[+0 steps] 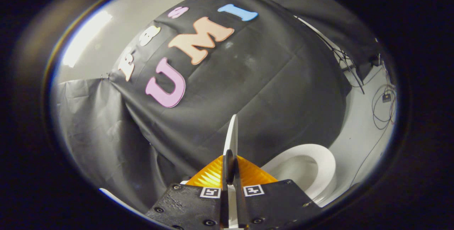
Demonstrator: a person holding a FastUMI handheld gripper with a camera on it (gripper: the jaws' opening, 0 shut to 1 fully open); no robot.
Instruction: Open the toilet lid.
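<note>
Two fingers (pixel 230 173) are seen pressed together on the thin edge of the toilet lid (pixel 232 134), which is clamped between them and rises edge-on, nearly upright, just ahead of their tips. Each finger body carries a small square black-and-white marker near its inner edge; no words can be read on either. Ribbed pads (pixel 212 177) are visible on both sides of the lid where it is gripped.

Beyond the fingers and to the right of the lid, the toilet seat (pixel 321 162) is seen as a white oval ring lying around the open bowl (pixel 291 173), uncovered. The lid is held well apart from the seat's far rim.

Behind lid and seat, the booth's black cloth wall (pixel 266 91) is hung in folds and takes up most of the background. To the right of the toilet, a pale floor (pixel 358 141) is shown, over which thin cables (pixel 381 113) are looped beside a small dark box (pixel 386 97). A dark stand leg (pixel 353 72) is propped near the cloth's edge. A bright ceiling light (pixel 85 38) is glimpsed above the cloth at the left.
</note>
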